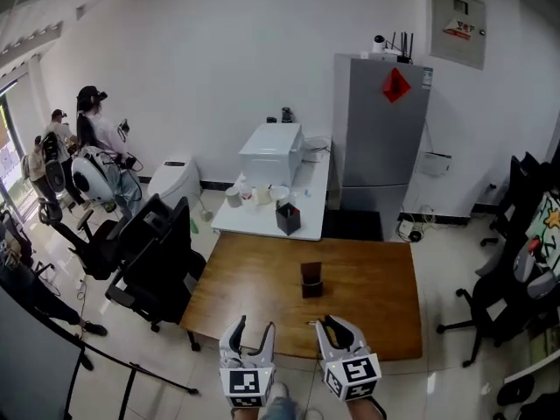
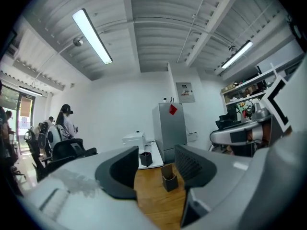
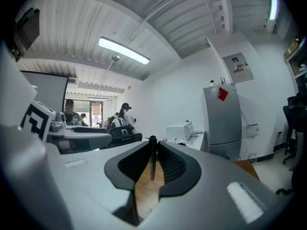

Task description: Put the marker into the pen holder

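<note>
Pen holder (image 1: 311, 280): dark, open-topped, upright near the middle of the wooden table (image 1: 376, 296); no contents can be made out.
Marker (image 3: 152, 158): upright, pinched between the right gripper's jaws, on the near side of the pen holder and well apart from it.
Right gripper (image 1: 337, 329): clenched on the marker, nearer than the pen holder and slightly right of it.
Left gripper (image 1: 247, 332): jaws spread, nothing between them; nearer than the pen holder, to its left.
Risk, miss: the mouth looks narrow, so a tilted marker would likely catch the rim and tip the pen holder.
Risk, slip: the grip is on a thin shaft, which may pivot on contact.
Risk, wrong target: a similar dark box (image 1: 287, 218) stands beyond the pen holder.
View difference: the right gripper view shows the grip but not the pen holder. The left gripper view frames the pen holder. The head view shows the gap.
</note>
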Demonstrator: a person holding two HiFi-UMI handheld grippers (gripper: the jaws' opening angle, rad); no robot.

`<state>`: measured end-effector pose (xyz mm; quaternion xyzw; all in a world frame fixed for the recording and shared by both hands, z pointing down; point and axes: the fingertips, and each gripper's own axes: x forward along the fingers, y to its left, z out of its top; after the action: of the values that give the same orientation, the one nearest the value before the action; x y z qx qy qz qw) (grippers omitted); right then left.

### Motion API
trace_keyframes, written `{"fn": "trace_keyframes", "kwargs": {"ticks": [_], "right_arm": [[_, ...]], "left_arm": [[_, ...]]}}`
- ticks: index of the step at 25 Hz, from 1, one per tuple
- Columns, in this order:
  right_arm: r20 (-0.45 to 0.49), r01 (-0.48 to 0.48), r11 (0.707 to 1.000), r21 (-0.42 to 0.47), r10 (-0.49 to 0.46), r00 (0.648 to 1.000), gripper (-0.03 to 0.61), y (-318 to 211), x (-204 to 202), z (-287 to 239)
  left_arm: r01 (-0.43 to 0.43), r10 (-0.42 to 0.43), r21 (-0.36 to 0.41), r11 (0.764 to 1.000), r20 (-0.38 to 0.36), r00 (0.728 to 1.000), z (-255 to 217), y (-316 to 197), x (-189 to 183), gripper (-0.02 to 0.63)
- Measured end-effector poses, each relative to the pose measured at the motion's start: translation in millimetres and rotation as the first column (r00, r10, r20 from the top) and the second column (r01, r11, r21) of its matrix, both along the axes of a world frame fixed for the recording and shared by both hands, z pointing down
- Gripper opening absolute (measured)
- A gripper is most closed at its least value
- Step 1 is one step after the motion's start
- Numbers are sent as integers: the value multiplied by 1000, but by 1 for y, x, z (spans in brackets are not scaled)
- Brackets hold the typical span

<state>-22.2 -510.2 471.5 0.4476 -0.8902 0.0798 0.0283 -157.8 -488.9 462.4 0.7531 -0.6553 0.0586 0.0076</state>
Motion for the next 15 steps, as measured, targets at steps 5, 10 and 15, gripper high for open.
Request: {"fn": "trace_keyframes", "kwargs": {"ticks": [5, 10, 15], "right_arm": [[-3, -109, 994, 30, 109, 994, 67, -53, 7, -11], [-9, -164, 981, 107, 165, 986, 67, -111, -10, -45], [-80, -210, 973, 93, 218, 973, 67, -150, -39, -26]], "left_arm": [[-117, 117, 3, 993, 9, 993, -2, -63, 4, 233], [-192, 190, 68, 979, 44, 981, -36, -120, -12, 232], [-244, 242, 23, 970, 67, 968, -27, -158, -38, 232]]}}
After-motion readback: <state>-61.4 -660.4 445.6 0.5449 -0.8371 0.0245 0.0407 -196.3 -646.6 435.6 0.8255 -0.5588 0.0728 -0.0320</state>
